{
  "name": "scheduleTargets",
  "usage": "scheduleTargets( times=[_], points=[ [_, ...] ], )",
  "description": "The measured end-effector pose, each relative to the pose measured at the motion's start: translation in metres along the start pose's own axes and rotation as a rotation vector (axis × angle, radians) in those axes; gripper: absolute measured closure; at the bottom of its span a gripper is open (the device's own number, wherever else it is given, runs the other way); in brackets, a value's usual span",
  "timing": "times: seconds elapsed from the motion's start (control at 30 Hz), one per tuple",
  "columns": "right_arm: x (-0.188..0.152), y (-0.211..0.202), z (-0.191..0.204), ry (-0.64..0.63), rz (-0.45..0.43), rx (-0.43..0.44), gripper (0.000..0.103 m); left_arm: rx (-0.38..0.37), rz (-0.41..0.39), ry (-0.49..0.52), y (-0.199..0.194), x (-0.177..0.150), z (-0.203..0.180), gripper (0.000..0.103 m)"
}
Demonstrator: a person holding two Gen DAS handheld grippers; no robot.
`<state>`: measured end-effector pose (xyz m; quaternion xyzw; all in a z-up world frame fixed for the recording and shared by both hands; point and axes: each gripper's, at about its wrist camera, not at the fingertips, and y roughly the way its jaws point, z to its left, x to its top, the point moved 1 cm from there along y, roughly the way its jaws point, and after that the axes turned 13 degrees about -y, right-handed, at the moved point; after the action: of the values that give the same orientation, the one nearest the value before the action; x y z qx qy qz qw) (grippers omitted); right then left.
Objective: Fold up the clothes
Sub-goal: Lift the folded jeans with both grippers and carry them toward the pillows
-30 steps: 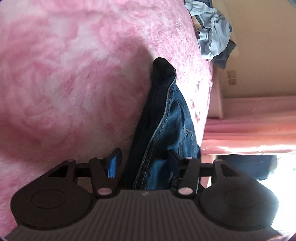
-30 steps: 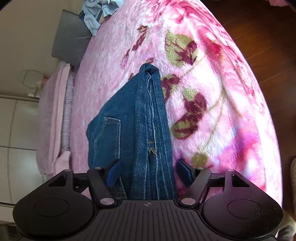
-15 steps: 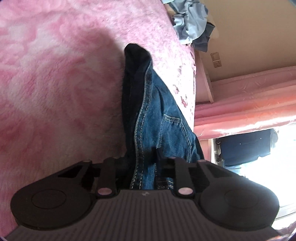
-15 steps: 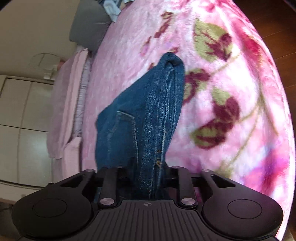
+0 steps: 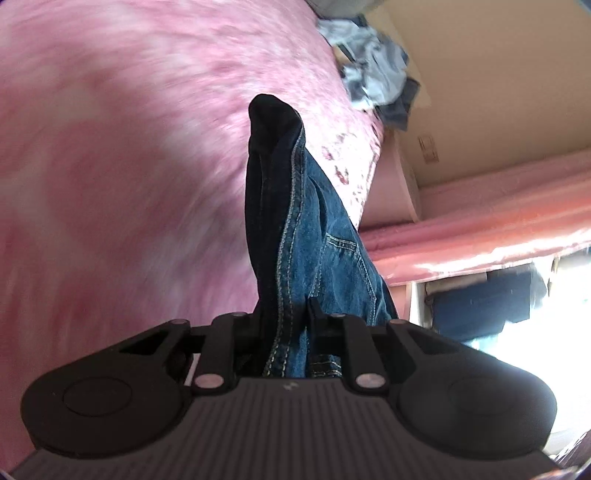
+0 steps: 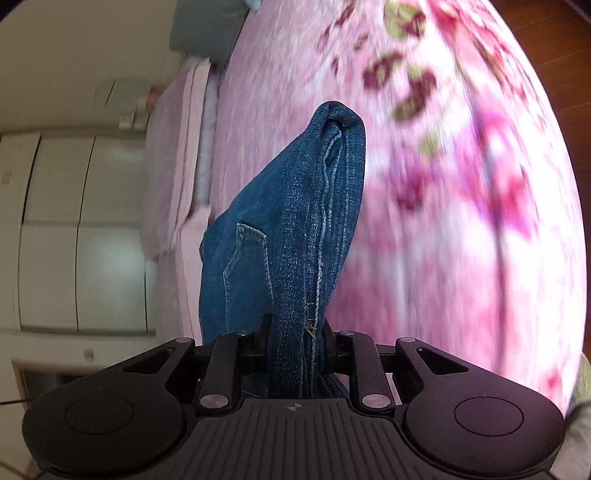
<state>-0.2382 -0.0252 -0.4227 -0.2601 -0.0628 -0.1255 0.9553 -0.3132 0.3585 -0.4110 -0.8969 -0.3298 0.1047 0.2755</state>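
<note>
A pair of folded blue jeans (image 5: 303,236) hangs lifted above a pink floral blanket (image 5: 110,166). My left gripper (image 5: 284,325) is shut on one side of the jeans' edge. In the right wrist view, my right gripper (image 6: 295,339) is shut on the other side of the same jeans (image 6: 295,229), whose back pocket faces left. The fabric runs away from both cameras to a folded end. The blanket (image 6: 461,184) below is blurred by motion.
A heap of light grey and blue clothes (image 5: 376,81) lies at the far end of the bed. A grey pillow (image 6: 207,29) and a folded pink quilt (image 6: 173,155) lie along the bed's edge. White wardrobe doors (image 6: 74,229) stand beyond. Pink curtains (image 5: 480,229) hang by a bright window.
Both grippers went from open around the jeans to shut on them. They have since lifted the jeans off the blanket, and the view is swinging.
</note>
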Motion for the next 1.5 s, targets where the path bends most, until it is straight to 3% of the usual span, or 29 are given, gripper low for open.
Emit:
scheduleTargets(
  times=[0.17, 0.37, 0.6, 0.77, 0.87, 1.07, 1.23, 1.33, 1.5],
  points=[
    [-0.047, -0.026, 0.017, -0.055, 0.076, 0.034, 0.083, -0.009, -0.127, -0.044, -0.065, -0.084, 0.015, 0.088],
    [-0.126, -0.095, 0.05, -0.146, 0.105, 0.097, 0.083, -0.042, -0.269, -0.059, -0.142, -0.213, 0.015, 0.088],
    [-0.242, -0.164, 0.085, -0.136, 0.173, 0.103, 0.083, 0.02, -0.314, -0.129, -0.234, -0.344, 0.036, 0.088],
    [-0.303, -0.179, 0.125, -0.094, 0.26, 0.103, 0.083, 0.065, -0.352, -0.191, -0.311, -0.402, 0.041, 0.088],
    [-0.329, -0.18, 0.151, -0.1, 0.279, 0.127, 0.083, 0.083, -0.375, -0.182, -0.35, -0.412, 0.038, 0.088],
    [-0.371, -0.157, 0.191, -0.083, 0.242, 0.172, 0.083, 0.113, -0.403, -0.108, -0.416, -0.396, 0.041, 0.088],
    [-0.417, -0.103, 0.224, -0.064, 0.185, 0.213, 0.083, 0.149, -0.387, -0.053, -0.489, -0.348, 0.08, 0.088],
    [-0.466, -0.058, 0.248, -0.006, 0.15, 0.216, 0.083, 0.177, -0.363, -0.029, -0.535, -0.315, 0.108, 0.088],
    [-0.558, 0.018, 0.287, 0.122, 0.11, 0.165, 0.083, 0.268, -0.248, -0.009, -0.606, -0.251, 0.169, 0.088]
  ],
)
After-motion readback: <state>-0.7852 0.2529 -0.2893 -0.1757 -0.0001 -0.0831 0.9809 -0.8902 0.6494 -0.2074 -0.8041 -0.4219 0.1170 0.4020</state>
